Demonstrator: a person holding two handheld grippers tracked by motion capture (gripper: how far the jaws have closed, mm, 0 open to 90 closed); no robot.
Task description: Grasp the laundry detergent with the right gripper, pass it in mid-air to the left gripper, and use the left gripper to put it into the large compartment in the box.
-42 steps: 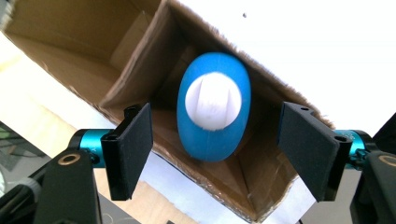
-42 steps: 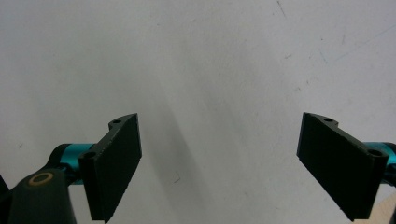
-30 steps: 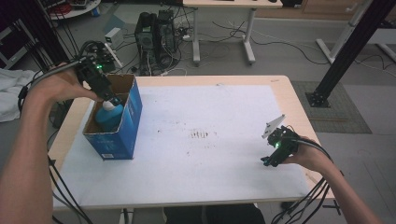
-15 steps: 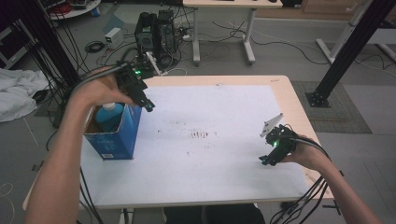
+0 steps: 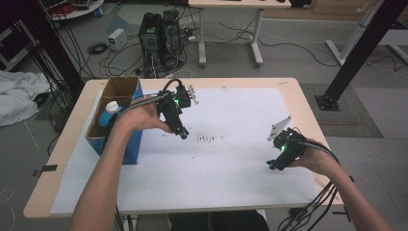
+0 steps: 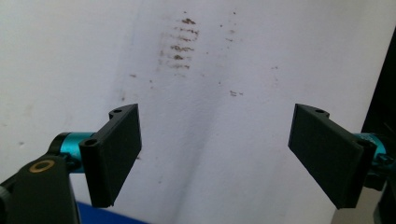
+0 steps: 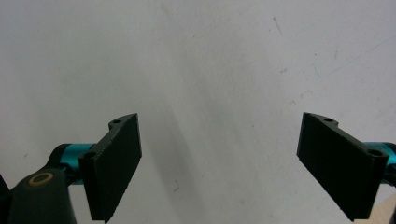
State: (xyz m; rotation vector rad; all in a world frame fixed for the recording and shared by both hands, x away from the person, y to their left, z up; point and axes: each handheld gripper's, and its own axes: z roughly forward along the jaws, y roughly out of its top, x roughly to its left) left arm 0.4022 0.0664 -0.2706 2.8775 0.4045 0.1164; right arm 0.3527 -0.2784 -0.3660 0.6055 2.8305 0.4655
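A blue cardboard box (image 5: pixel 129 144) stands open at the table's left side, with a blue bottle with a white cap (image 5: pixel 110 109) upright inside it. My left gripper (image 5: pixel 184 134) hovers to the right of the box over the white sheet (image 5: pixel 240 115), pointing down near a patch of brown smudges (image 5: pixel 207 139). Its jaws have just been opening and stand wide apart with nothing between them (image 6: pixel 217 135); the smudges (image 6: pixel 180 42) lie ahead. My right gripper (image 5: pixel 272 166) rests low at the sheet's right side, open and empty (image 7: pixel 219 140).
The wooden table edge (image 5: pixel 298 96) frames the sheet. Behind the table on the floor are a computer tower (image 5: pixel 161 31), tangled cables and another desk's leg (image 5: pixel 255 33). A black frame post (image 5: pixel 356 53) stands at the right, white cloth (image 5: pixel 19 96) at the left.
My left gripper has left the top of the box and moved right and down over the sheet, near the smudges. The right gripper has stayed put.
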